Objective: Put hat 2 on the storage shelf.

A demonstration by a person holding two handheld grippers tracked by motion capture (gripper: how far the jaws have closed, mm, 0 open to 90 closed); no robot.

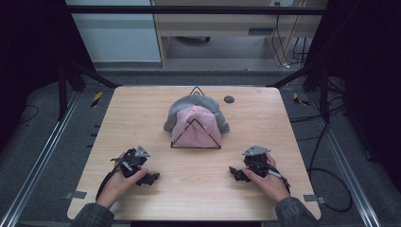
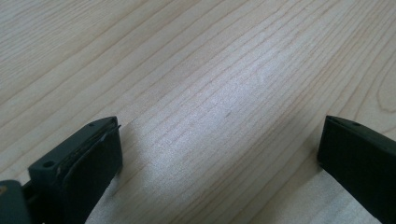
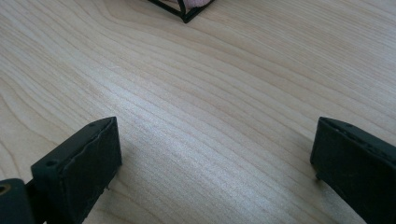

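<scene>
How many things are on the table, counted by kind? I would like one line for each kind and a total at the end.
Hats: 2, a grey hat and a pink hat lying on top of it
Black wire stand: 1, at the hats
Hand-held grippers: 2, the left gripper and the right gripper, both open and holding nothing
Total: 5

Left tongs [image 2: 219, 154] spread wide, nothing between, pale wooden table [image 2: 210, 70] beneath
</scene>
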